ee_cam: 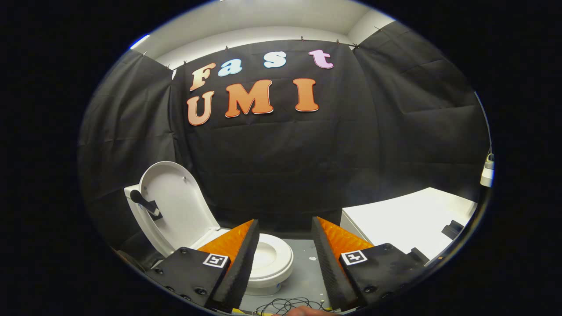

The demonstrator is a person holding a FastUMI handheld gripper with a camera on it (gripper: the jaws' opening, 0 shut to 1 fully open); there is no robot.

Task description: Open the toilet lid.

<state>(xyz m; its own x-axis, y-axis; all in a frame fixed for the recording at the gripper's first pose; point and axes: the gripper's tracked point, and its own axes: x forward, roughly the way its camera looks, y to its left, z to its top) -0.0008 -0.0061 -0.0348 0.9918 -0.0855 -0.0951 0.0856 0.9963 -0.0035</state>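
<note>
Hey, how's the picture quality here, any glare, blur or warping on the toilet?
Gripper view: fisheye warping bends the booth wall; the raised toilet lid is sharp and evenly lit; the white table glares, nearly washed out; the open gripper reads crisp.

Glossy plastic against matt cloth

The raised toilet lid [175, 199] and seat [274, 259] are gleaming like smooth hard plastic; the far wall cloth [307, 153] is hanging matt and creased; the right cabinet [404, 221] is looking smooth.
</note>
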